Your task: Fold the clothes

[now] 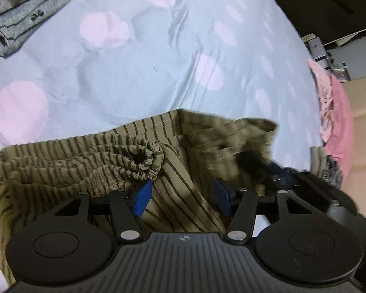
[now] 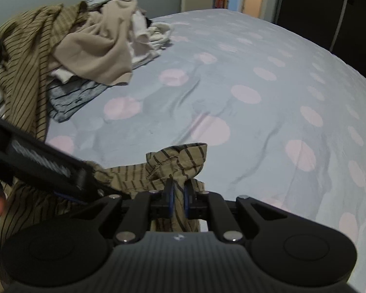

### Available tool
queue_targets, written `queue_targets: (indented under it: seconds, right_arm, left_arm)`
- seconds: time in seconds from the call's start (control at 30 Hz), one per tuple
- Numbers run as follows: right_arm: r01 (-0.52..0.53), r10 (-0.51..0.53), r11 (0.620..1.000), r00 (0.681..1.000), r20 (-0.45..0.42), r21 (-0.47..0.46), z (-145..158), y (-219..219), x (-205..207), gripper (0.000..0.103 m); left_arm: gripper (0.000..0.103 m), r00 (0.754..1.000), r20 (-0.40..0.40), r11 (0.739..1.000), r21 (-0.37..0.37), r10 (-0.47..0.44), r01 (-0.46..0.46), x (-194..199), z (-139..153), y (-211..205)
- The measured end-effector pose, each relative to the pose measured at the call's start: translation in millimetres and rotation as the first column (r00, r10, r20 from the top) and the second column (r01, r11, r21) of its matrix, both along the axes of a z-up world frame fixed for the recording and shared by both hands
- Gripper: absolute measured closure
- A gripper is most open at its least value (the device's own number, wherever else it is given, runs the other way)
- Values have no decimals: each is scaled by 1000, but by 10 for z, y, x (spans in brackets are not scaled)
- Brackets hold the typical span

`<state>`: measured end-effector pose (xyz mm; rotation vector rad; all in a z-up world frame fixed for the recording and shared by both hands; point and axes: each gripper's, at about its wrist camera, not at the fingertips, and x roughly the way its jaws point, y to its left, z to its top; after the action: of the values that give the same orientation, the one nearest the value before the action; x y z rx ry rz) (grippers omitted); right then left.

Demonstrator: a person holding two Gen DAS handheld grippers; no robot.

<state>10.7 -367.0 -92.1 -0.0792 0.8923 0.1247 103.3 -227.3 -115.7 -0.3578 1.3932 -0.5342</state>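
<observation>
Jaws of right gripper [image 2: 179, 201] pinch a bunched edge of the striped garment [image 1: 168, 171], lifting it off the bedsheet [image 1: 134, 73]; left gripper [image 1: 183, 196] gapes over its elastic waistband, likely seeking a second hold for spreading.

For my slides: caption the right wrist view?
Right gripper pinching striped tan garment over a dotted bedsheet.

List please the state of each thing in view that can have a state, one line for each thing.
Striped trousers: crumpled on the bed, elastic waistband bunched, one corner lifted.
Left gripper: open, fingers apart above the striped cloth, pressing nothing.
Right gripper: shut on a fold of the trousers.
Clothes pile: unfolded, heaped.
Grey striped garment: partly under the pile.
Bedsheet: spread, wrinkled.
</observation>
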Motion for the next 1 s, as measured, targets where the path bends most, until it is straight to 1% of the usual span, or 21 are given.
queue_targets:
  seconds: [0.07,0.1,0.13,0.17,0.27,0.3,0.37,0.43,0.53,0.63,0.73,0.83,0.87,0.9,0.93,1.0]
  right_arm:
    - [32,-32,999,999,6,6,14,-67,-1,93]
    - [43,-44,999,999,9,13,23,-95,-5,93]
    - [44,-44,999,999,11,24,33,-109,-12,93]
    - [40,-40,999,999,12,37,43,-118,-22,93]
    - [13,-14,997,1000,10,78,73,-122,-44,93]
    - [-3,2,995,1000,6,98,80,-116,-48,90]
    - [-39,40,989,999,-5,145,87,-96,-49,90]
    - [-75,79,982,997,-13,173,79,-51,-47,89]
    - [-109,117,977,993,-34,183,25,18,-23,90]
    - [-132,147,972,987,-65,193,-77,91,16,90]
    - [-193,228,952,965,-127,237,-209,174,46,90]
    - [-239,280,945,943,-180,222,-380,309,46,88]
    - [-249,292,943,936,-195,220,-430,348,46,87]
    - [-250,296,942,933,-205,223,-467,371,46,81]
    - [-246,294,942,932,-210,228,-478,372,45,71]
    - [-232,285,942,934,-215,241,-464,347,38,66]
  left_arm:
    - [73,1000,-2,1000,24,0,0,12,-66,-59]
    - [78,1000,-4,999,31,6,-5,16,-91,-71]
    - [88,1000,-4,999,35,12,-11,20,-106,-72]
    - [96,1000,-2,999,38,20,-20,22,-117,-65]
    - [100,999,5,999,14,45,-45,-10,-93,10]
    - [101,999,11,999,1,50,-50,-33,-66,46]
    - [102,998,26,998,-27,58,-57,-87,2,131]
    - [102,997,43,996,-61,69,-66,-145,85,235]
    - [102,994,72,992,-102,81,-74,-238,204,389]
    - [102,990,116,989,-137,78,-62,-335,314,511]
    - [102,983,172,988,-154,57,-30,-386,400,577]
    - [102,982,186,986,-168,43,-12,-409,445,609]
    - [102,981,190,986,-169,39,-7,-415,456,603]
    - [102,981,193,986,-168,37,-4,-416,463,595]
    - [102,980,195,985,-171,39,-5,-420,470,592]
    - [102,978,202,984,-177,44,-8,-432,483,578]
